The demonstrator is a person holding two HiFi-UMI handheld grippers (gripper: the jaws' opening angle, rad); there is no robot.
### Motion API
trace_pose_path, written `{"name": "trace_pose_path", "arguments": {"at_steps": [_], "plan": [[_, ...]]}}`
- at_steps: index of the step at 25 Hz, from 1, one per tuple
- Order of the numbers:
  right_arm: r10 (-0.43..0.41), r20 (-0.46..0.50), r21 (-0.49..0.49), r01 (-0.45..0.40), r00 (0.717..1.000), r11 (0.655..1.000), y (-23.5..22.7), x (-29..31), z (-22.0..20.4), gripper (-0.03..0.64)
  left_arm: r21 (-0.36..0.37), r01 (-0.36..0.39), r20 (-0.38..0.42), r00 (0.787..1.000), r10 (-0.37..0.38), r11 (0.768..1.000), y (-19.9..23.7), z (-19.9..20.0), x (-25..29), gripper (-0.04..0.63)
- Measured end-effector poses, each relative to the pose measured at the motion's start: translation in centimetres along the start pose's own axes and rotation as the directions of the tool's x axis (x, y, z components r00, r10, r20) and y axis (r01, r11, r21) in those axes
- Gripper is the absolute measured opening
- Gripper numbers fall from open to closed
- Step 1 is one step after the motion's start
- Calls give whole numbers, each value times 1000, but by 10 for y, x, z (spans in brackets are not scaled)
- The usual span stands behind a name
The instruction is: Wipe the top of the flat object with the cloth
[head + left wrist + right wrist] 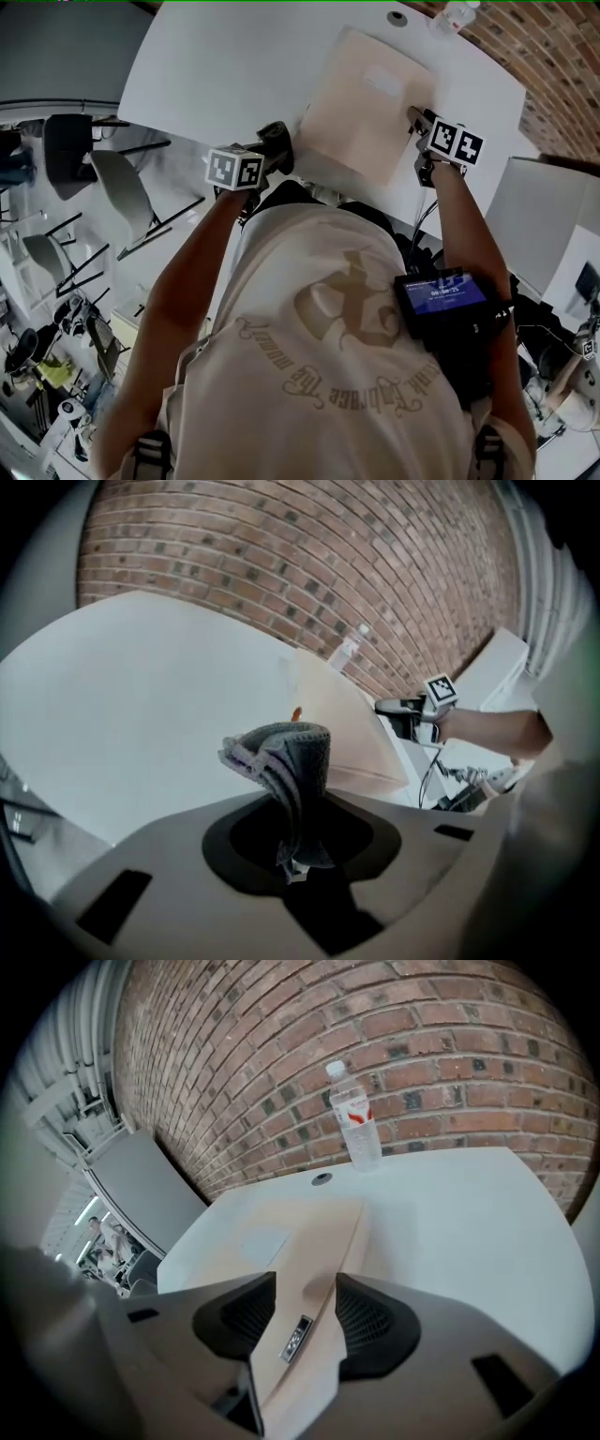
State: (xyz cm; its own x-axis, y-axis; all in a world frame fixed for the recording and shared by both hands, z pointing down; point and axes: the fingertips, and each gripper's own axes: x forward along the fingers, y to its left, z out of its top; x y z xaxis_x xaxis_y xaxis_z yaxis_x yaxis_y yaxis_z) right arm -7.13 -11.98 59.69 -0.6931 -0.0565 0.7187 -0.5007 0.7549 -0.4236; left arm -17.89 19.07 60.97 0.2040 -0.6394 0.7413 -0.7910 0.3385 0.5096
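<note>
Left tool clamped on grey cloth, just off the board's near-left corner. Right tool jaws wide, astride board's right edge, no pinch seen. Board flat on desk.

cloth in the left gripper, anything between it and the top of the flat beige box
Nothing visible. Only bare white table lies between the cloth and the flat beige box. The right gripper straddles the box's right edge, and the water bottle stands beyond it.
</note>
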Motion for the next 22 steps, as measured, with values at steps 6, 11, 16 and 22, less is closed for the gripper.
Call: {"name": "trace_pose_path", "arguments": {"at_steps": [6,11,16,22], "plan": [[74,-56,42,-72,996,996,13,-8,-36,207,-204,-96,-12,995,95,974,2,-15,2,101],[113,-84,54,-108,990,993,12,-3,-54,206,-264,-121,-69,992,107,957,-13,-21,21,101],[147,-104,23,-146,984,989,12,0,-53,207,-261,-124,-131,987,92,957,-36,-25,37,103],[158,-105,8,-158,982,987,11,2,-56,209,-219,-32,-210,978,-15,975,-73,-35,57,103]]}}
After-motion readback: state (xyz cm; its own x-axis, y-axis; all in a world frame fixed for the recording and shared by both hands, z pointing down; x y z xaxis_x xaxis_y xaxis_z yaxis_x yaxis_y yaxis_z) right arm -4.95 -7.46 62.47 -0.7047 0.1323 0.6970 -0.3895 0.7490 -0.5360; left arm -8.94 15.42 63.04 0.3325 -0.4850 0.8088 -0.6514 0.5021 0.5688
